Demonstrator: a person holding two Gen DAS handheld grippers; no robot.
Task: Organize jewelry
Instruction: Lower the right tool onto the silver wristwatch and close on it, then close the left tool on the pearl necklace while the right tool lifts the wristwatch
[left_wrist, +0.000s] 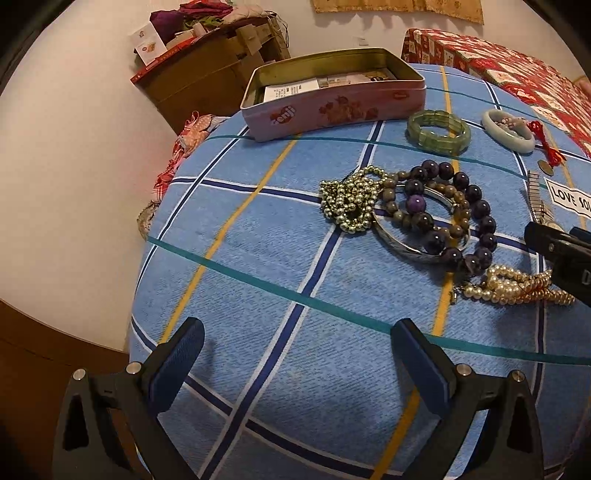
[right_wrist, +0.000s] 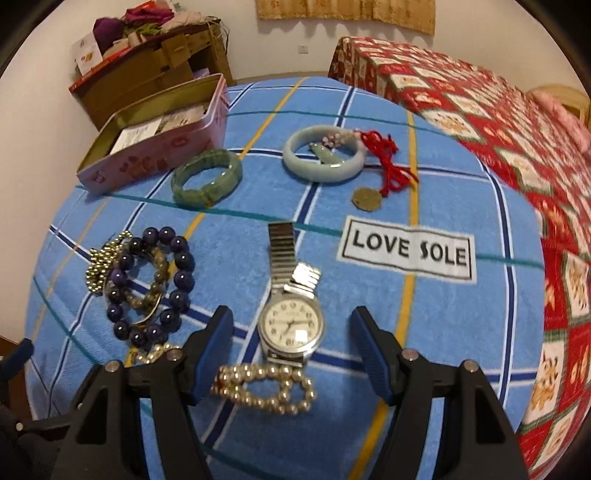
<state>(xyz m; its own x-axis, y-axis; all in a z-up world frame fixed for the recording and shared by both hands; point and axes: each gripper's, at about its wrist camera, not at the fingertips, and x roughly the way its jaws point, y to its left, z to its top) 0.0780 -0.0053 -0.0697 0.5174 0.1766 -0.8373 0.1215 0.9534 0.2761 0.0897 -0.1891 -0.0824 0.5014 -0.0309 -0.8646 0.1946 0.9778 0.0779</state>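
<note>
Jewelry lies spread on a blue checked cloth (right_wrist: 461, 332). My right gripper (right_wrist: 291, 328) is open above a silver wristwatch (right_wrist: 291, 325), whose face lies between the fingers without touching them. A pearl bracelet (right_wrist: 266, 387) lies just below the watch. A pile of purple beads (left_wrist: 476, 206), a silver bangle (left_wrist: 413, 245) and gold beads (left_wrist: 347, 203) sits left of the watch. An open pink tin (left_wrist: 332, 107) stands at the far left. My left gripper (left_wrist: 299, 354) is open over bare cloth, holding nothing.
A green segmented bracelet (right_wrist: 207, 177) and a pale jade bangle (right_wrist: 325, 158) lie further back, with a red cord and coin pendant (right_wrist: 365, 199) beside them. A red patterned quilt (right_wrist: 517, 147) covers the right side. Cardboard boxes (left_wrist: 207, 74) stand behind the tin.
</note>
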